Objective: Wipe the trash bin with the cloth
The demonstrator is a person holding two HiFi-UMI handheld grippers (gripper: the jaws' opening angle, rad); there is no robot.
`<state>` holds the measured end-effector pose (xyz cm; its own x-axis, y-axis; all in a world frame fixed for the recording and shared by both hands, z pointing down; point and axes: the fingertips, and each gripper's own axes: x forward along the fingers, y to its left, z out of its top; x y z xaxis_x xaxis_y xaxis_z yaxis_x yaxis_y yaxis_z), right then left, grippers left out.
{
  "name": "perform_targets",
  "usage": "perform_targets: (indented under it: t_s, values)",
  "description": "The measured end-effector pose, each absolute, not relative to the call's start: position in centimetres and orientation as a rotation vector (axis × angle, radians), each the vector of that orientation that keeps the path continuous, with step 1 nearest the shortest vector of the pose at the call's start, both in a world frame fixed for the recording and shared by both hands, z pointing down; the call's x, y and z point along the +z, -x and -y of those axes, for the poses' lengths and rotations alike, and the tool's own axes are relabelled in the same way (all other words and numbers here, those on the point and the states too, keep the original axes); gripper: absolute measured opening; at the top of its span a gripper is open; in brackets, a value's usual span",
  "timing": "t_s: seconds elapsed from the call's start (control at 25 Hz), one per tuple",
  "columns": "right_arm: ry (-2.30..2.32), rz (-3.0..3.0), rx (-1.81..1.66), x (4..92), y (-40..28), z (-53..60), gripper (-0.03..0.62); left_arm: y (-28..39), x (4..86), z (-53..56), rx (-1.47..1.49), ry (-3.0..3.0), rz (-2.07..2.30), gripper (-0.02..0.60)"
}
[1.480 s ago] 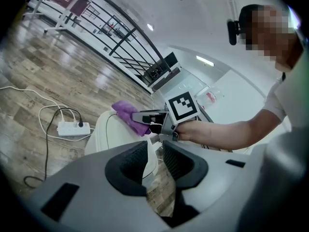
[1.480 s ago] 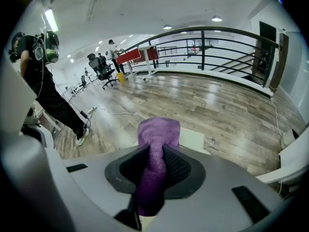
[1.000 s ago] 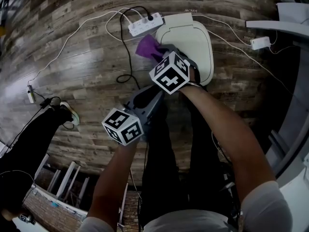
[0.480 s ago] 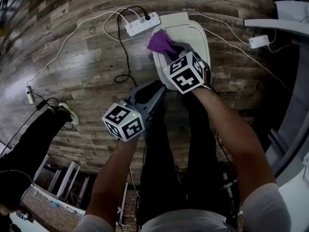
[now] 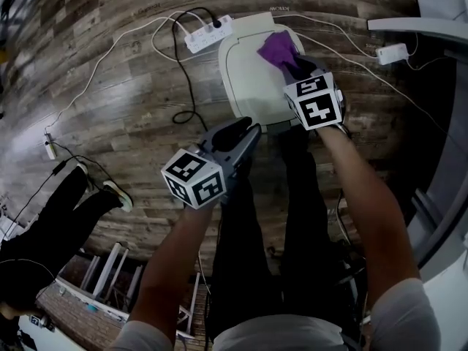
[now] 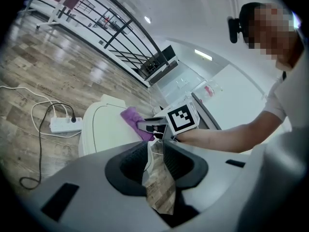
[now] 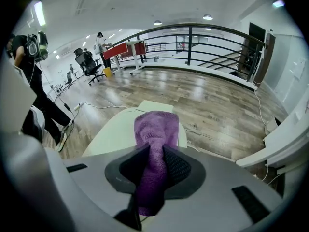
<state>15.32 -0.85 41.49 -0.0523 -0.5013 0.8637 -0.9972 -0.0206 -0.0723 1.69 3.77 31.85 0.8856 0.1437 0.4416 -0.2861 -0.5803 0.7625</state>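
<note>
Cream-white plastic trash bin [image 5: 252, 75] stood on the wood-plank floor [image 5: 110, 86]. Purple terry cloth [image 5: 276, 47] lay on the far right part of its flat lid, clamped in the right claw [image 5: 295, 64]. Left claw [image 5: 245, 131] hung over the bin's near edge, jaws slightly apart, empty. Small print on the far rim: unreadable. White power strip [image 5: 208, 34] lay just beside the bin.

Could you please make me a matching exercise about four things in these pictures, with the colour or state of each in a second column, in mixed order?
1. cloth
2. trash bin
3. power strip
4. left tool

A. a black cable is plugged into it
B. jaws apart, nothing between them
C. purple, clamped in the right tool
D. cream-white, lid shut

Pairs: 1-C, 2-D, 3-A, 4-B
</note>
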Motion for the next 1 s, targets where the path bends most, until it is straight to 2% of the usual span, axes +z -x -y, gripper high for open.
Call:
perform_targets:
  t_s: [0.36, 0.56, 0.8, 1.0]
  values:
    - [-1.729, 1.390, 1.078, 42.4, -22.7, -4.6, 0.087, -2.6, 31.9, -4.6, 0.607, -2.111, 0.091, 0.101]
    - [-1.793, 1.354, 1.083, 40.9, -24.3, -5.7, 0.087, -2.6, 31.4, -4.3, 0.611, -2.117, 0.094, 0.101]
    - [-1.821, 1.420, 1.055, 39.1, -21.7, -4.6, 0.087, -1.4, 30.5, -3.6, 0.596, -2.126, 0.105, 0.101]
    - [-1.762, 1.553, 1.043, 38.5, -15.1, -2.0, 0.087, 1.4, 30.8, -2.9, 0.613, -2.118, 0.111, 0.101]
